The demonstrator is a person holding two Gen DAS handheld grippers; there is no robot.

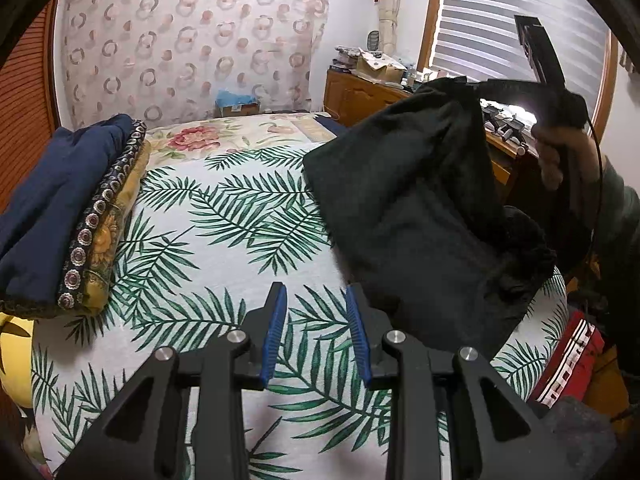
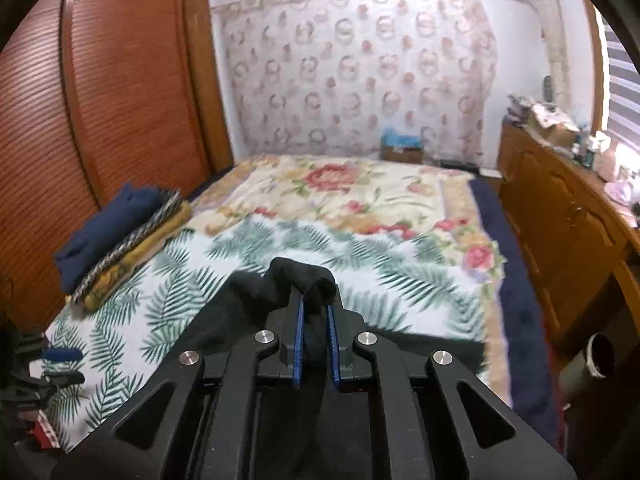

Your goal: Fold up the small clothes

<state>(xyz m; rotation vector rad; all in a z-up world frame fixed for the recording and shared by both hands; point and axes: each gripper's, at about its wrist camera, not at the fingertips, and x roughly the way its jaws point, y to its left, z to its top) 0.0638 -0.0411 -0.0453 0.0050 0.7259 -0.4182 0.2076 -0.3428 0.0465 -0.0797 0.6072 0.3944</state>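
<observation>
A black garment point(image 1: 420, 208) hangs above the right side of the bed, its lower part bunched near the mattress edge. My right gripper point(image 2: 314, 302) is shut on its top edge, and a fold of the black cloth point(image 2: 308, 276) bulges over the blue pads. A person's hand point(image 1: 560, 152) holds that gripper up at the right. My left gripper point(image 1: 316, 292) hovers low over the palm-leaf sheet point(image 1: 224, 240), open, with nothing between its fingers. It sits just left of the hanging garment. In the right wrist view it shows at the lower left edge point(image 2: 60, 364).
A stack of folded clothes point(image 1: 60, 208), navy on top, lies at the bed's left side point(image 2: 112, 232). A floral blanket point(image 2: 340, 192) covers the far half. A wooden wardrobe point(image 2: 120, 100) stands left and a cluttered dresser point(image 2: 560, 220) right. A red patterned cloth point(image 1: 568, 360) hangs off the near right corner.
</observation>
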